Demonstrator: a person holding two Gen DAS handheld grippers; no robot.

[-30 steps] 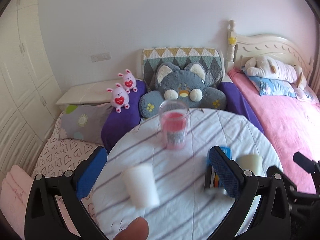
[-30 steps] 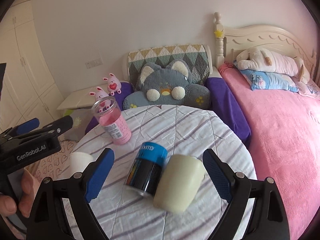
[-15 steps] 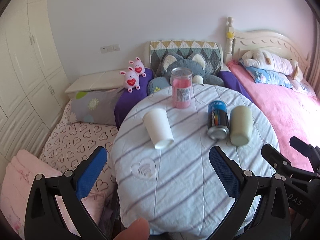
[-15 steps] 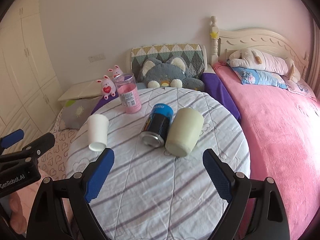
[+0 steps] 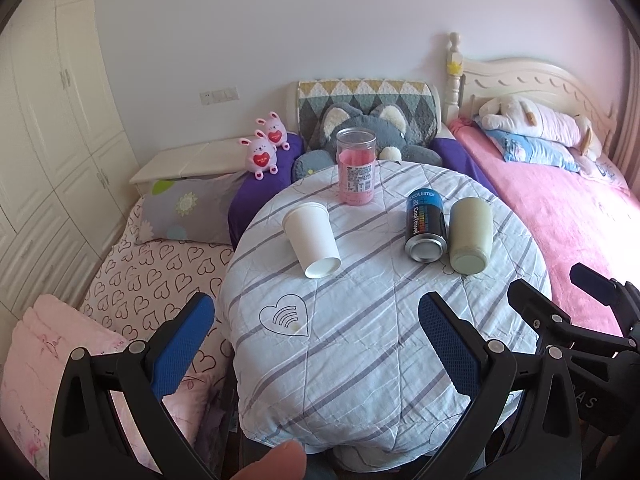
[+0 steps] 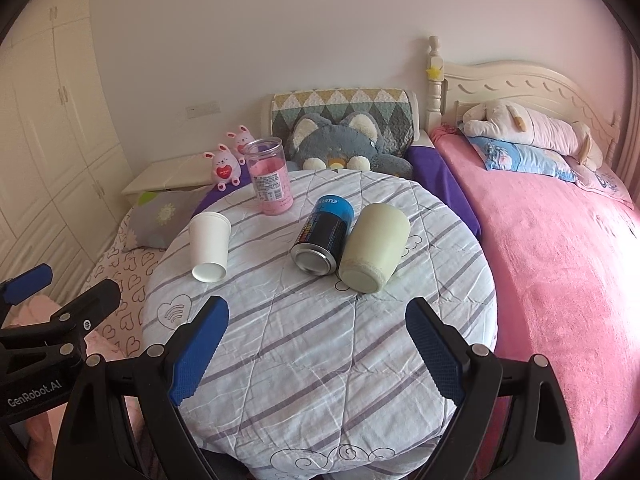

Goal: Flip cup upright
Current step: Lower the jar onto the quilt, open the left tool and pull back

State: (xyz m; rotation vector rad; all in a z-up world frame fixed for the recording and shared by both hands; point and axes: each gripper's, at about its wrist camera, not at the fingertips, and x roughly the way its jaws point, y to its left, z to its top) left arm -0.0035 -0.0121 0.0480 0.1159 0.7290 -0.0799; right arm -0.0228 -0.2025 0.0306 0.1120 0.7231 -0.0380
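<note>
Both cameras have drawn back from the round worktop (image 6: 320, 360) since the earlier frames, so its striped white cloth now shows whole and the things on it sit farther off.

Nearest are the left tongs (image 5: 316, 344) and the right tongs (image 6: 316, 344), each with blue pads spread wide apart, holding and touching nothing, above the near part of the worktop.

Beyond them, the white paper cup (image 5: 312, 240) lies on its side on the left part of the cloth, base toward the cameras; its inside cannot be seen. On the right, the black-and-blue metal can (image 6: 324, 236) lies on its side, just beside the pale green ceramic cup (image 6: 376, 248), also on its side, base nearest.

Farther back stands the clear plastic jar (image 5: 356, 166), upright and lidless, mostly filled with pink material.

Behind the worktop sits a grey cat-shaped plush cushion (image 6: 340, 140).
</note>
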